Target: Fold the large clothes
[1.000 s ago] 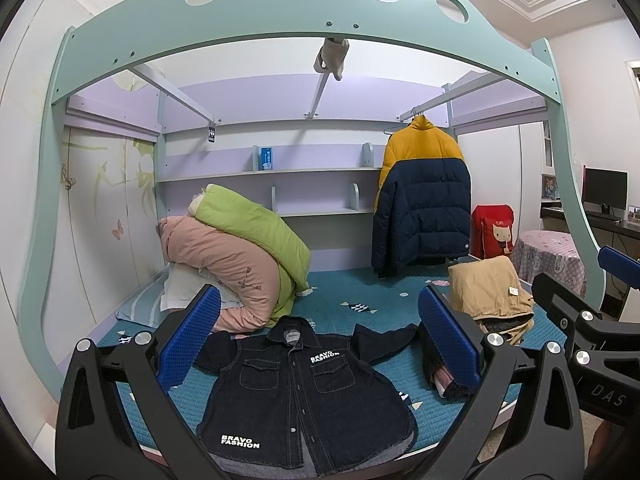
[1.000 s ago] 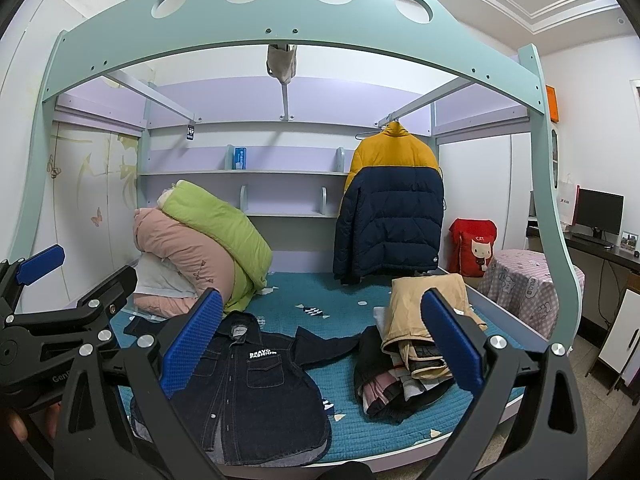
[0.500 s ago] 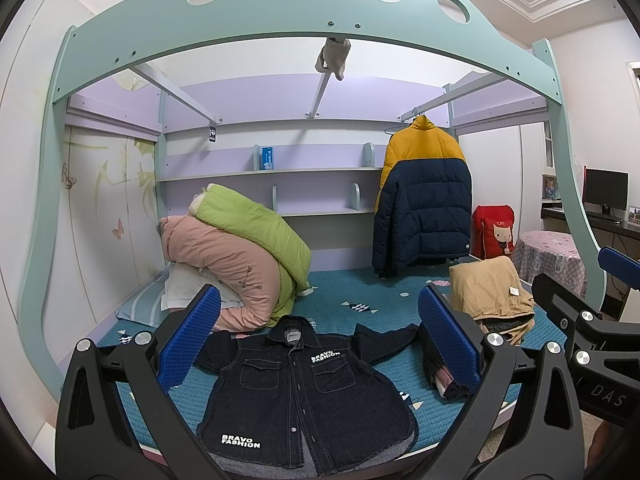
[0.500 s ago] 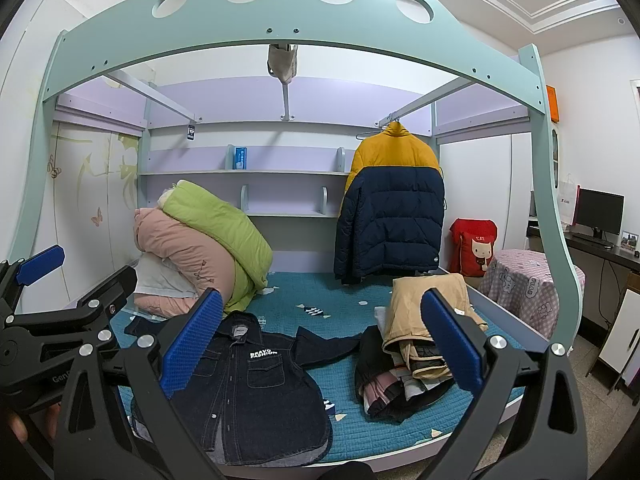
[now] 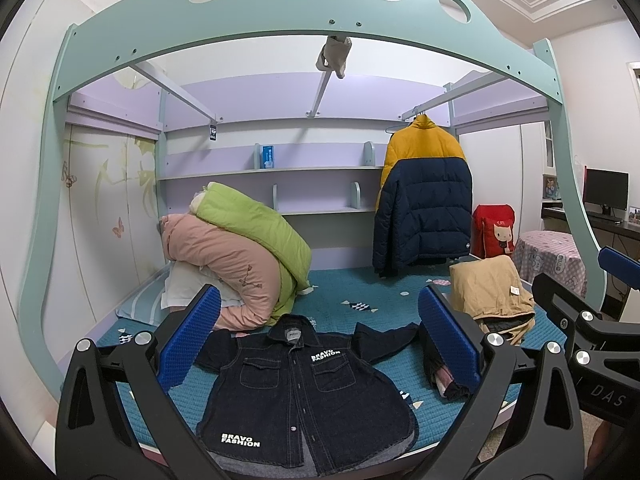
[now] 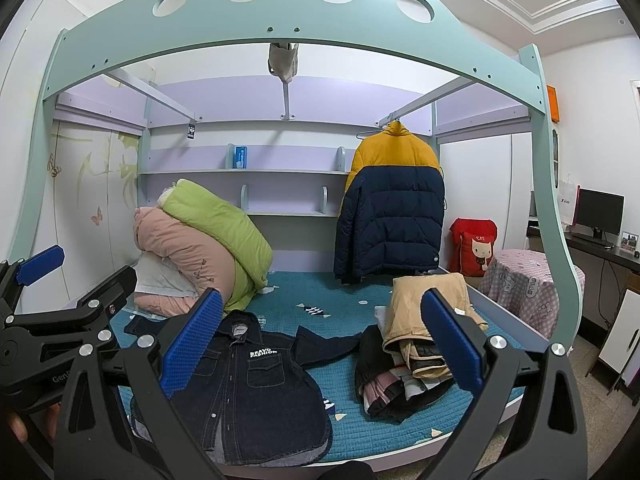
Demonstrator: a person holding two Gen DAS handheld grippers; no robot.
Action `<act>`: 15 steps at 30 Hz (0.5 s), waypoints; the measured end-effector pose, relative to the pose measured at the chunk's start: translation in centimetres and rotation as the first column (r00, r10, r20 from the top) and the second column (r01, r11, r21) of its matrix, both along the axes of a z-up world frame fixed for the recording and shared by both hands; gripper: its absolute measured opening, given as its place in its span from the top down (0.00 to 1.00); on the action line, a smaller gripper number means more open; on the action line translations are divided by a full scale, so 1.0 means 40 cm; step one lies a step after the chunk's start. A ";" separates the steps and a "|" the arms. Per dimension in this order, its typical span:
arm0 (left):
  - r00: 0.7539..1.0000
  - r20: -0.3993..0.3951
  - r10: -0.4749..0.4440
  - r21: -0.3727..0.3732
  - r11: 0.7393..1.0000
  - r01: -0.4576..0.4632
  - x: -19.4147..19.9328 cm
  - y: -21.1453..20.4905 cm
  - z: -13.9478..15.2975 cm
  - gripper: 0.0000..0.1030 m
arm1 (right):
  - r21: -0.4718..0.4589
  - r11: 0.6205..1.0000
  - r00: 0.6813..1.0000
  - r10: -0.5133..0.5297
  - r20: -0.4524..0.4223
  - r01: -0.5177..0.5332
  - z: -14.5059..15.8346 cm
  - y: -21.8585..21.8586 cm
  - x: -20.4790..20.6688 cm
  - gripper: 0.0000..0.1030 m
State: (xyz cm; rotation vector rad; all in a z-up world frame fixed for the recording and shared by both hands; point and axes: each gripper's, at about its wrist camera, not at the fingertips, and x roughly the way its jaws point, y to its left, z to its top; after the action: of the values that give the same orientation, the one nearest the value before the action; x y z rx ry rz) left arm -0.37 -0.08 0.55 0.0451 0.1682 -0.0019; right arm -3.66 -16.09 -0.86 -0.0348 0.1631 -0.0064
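A dark denim jacket (image 5: 304, 392) (image 6: 256, 392) with white "BRAVO FASHION" lettering lies flat, front up, at the near edge of the teal mattress (image 5: 360, 292) (image 6: 304, 292), one sleeve spread to the right. My left gripper (image 5: 316, 340) hovers in front of the bed, above the jacket, open and holding nothing. My right gripper (image 6: 320, 340) is open too, held to the right of the left one, between the jacket and a heap of clothes (image 6: 416, 356). The right gripper's arm shows at the right edge of the left wrist view.
A tan garment (image 5: 488, 292) tops the clothes heap at the bed's right. Pink and green quilts (image 5: 240, 248) are piled at the back left. A yellow and navy puffer coat (image 5: 424, 204) hangs from a rail. The bed's arched frame (image 5: 320, 4) spans overhead. A covered stool (image 6: 520, 288) stands right.
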 end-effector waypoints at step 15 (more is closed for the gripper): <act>1.000 0.001 0.000 -0.002 1.000 0.000 0.000 0.001 -0.003 0.05 | 0.000 1.000 1.000 0.000 0.000 0.000 0.009 -0.006 0.000 0.07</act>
State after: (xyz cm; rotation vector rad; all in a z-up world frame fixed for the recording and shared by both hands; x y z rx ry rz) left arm -0.36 -0.04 0.44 0.0432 0.1675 -0.0020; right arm -3.65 -16.32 -0.49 -0.0345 0.1631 -0.0066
